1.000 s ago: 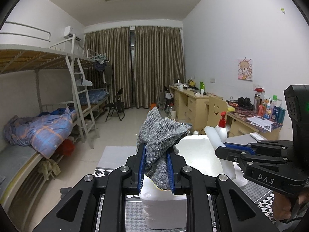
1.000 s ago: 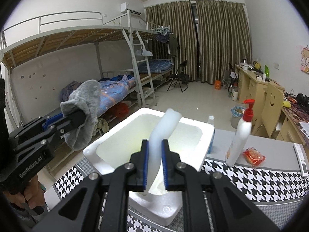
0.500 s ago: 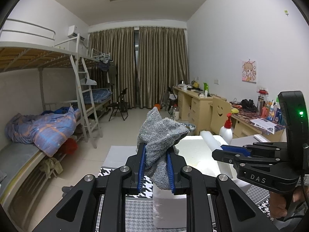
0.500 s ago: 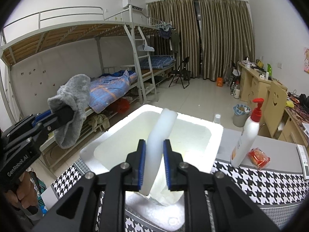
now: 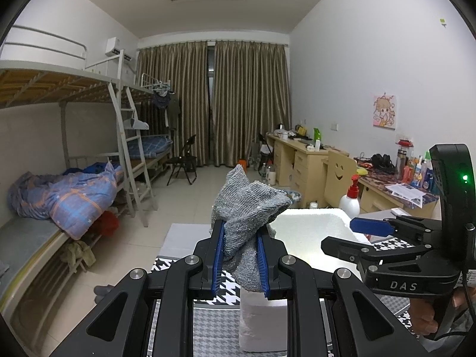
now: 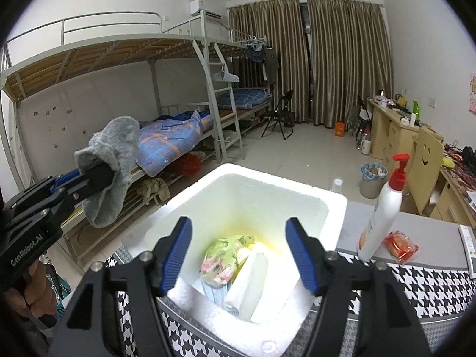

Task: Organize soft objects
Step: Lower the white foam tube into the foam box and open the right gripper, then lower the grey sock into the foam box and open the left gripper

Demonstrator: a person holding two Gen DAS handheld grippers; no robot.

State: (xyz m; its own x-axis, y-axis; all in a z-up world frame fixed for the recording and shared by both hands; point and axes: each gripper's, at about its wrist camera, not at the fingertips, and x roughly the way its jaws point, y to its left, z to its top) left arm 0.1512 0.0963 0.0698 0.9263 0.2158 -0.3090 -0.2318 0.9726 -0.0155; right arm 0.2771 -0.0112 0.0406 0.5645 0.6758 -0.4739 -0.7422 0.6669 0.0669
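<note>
A white foam box (image 6: 312, 199) stands on the houndstooth cloth; in the left wrist view the foam box (image 5: 309, 226) shows behind my fingers. Inside lie a white foam strip (image 6: 253, 279), a yellow-green bag (image 6: 226, 255) and a blue item. My right gripper (image 6: 238, 255) hovers over the box, its jaws opening wide with nothing between them; the right gripper (image 5: 354, 235) appears from the side in the left wrist view. My left gripper (image 5: 239, 260) is shut on a grey knitted cloth (image 5: 247, 211), held in the air left of the box; the grey cloth (image 6: 114, 160) hangs there in the right wrist view.
A white pump bottle (image 6: 383, 208) with a red top, a red packet (image 6: 400, 245) and a remote (image 6: 470, 247) sit on the table right of the box. Bunk beds (image 6: 166, 136) line the left wall; desks (image 5: 300, 160) and a chair line the right.
The right gripper opened and released the white foam strip, which now lies inside the box. The left gripper kept its hold on the grey cloth.
</note>
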